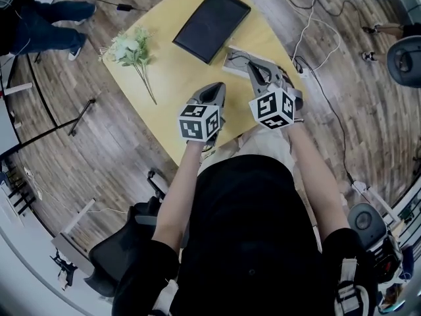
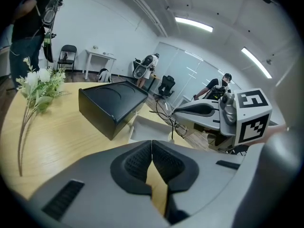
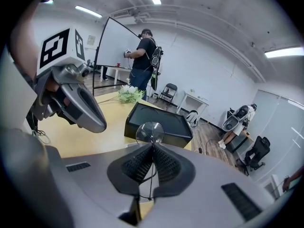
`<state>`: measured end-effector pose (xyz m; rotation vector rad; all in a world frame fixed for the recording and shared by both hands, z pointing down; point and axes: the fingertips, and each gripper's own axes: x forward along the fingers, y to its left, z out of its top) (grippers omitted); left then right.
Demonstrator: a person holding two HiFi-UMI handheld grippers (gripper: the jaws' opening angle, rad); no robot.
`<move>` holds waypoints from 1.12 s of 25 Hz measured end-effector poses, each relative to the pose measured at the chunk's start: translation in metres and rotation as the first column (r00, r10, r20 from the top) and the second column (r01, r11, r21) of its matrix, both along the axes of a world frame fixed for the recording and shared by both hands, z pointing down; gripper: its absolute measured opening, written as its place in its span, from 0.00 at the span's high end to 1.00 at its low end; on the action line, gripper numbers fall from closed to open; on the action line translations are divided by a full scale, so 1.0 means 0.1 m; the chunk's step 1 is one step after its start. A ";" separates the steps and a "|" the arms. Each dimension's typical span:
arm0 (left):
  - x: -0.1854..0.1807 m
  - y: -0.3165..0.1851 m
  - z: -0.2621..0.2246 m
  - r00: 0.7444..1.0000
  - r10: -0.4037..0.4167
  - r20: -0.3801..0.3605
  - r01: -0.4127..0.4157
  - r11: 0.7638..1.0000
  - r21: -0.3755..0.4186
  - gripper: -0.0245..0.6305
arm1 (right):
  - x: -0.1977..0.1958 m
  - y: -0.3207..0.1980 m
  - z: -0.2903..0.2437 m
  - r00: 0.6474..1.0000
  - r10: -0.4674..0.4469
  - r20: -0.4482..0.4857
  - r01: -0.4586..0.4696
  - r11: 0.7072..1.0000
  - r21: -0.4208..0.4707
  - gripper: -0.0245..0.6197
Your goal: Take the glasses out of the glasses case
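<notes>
Thin wire-framed glasses (image 3: 151, 132) hang clear of the table, with my right gripper (image 3: 153, 147) shut on the frame beside one round lens. In the left gripper view the glasses (image 2: 167, 114) dangle from the right gripper (image 2: 176, 112) above a pale open case (image 2: 145, 128). That case (image 1: 235, 60) lies on the yellow table (image 1: 164, 78) beside a black rectangular box (image 1: 212, 24). My left gripper (image 2: 151, 144) is shut with nothing between its pads and hovers over the near table edge, to the left of the right gripper (image 1: 242, 56).
A bunch of white flowers (image 1: 131, 48) lies on the table's left part. Cables (image 1: 309, 18) trail across the wooden floor on the right. A person (image 1: 39, 18) stands at the far left, and a black chair (image 1: 118, 255) is behind me.
</notes>
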<state>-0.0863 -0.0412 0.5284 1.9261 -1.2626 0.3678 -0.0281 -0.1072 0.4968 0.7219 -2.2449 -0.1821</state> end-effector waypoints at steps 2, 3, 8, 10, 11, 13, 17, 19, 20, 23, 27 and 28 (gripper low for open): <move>0.02 -0.06 -0.08 1.000 0.000 -0.004 0.000 1.000 0.021 0.93 | 0.02 -0.01 -0.14 1.000 0.009 0.018 -0.009 1.000 0.017 0.93; 0.03 -0.10 -0.13 1.000 0.001 -0.006 -0.001 0.999 0.032 0.93 | 0.04 -0.02 -0.21 1.000 0.013 0.026 -0.014 1.000 0.026 0.93; 0.11 -0.29 -0.43 1.000 0.009 -0.015 -0.007 0.995 0.102 0.93 | 0.13 -0.07 -0.60 0.997 0.036 0.075 -0.042 0.996 0.076 0.93; 0.12 -0.38 -0.57 1.000 0.013 -0.018 -0.010 0.991 0.134 0.93 | 0.17 -0.10 -0.76 0.994 0.050 0.100 -0.059 0.994 0.095 0.93; 0.13 -0.42 -0.64 1.000 0.014 -0.019 -0.011 0.989 0.151 0.93 | 0.19 -0.11 -0.84 0.992 0.056 0.114 -0.068 0.992 0.105 0.93; 0.14 -0.49 -0.79 1.000 0.019 -0.019 -0.015 0.983 0.183 0.93 | 0.24 -0.14 -1.01 0.987 0.072 0.143 -0.090 0.988 0.122 0.93; 0.16 -0.61 -1.11 0.999 0.030 -0.017 -0.025 0.967 0.254 0.93 | 0.33 -0.19 -1.32 0.976 0.097 0.195 -0.128 0.980 0.154 0.93; 0.16 -0.67 -1.28 0.999 0.037 -0.015 -0.031 0.956 0.292 0.93 | 0.35 -0.23 -1.49 0.970 0.102 0.219 -0.142 0.975 0.173 0.93; 0.16 -0.70 -1.37 0.999 0.039 -0.013 -0.033 0.950 0.311 0.93 | 0.37 -0.25 -1.59 0.966 0.107 0.235 -0.152 0.972 0.182 0.93; 0.17 -0.76 -1.60 0.999 0.046 0.002 -0.043 0.932 0.360 0.93 | 0.46 -0.30 -1.86 0.946 0.127 0.297 -0.190 0.962 0.195 0.93; 0.21 -0.83 -1.95 0.998 0.056 0.019 -0.059 0.904 0.423 0.93 | 0.60 -0.32 -2.21 0.916 0.147 0.373 -0.238 0.949 0.208 0.93; 0.21 -0.87 -2.06 0.998 0.057 0.020 -0.060 0.895 0.443 0.93 | 0.63 -0.33 -2.30 0.906 0.152 0.395 -0.250 0.945 0.210 0.93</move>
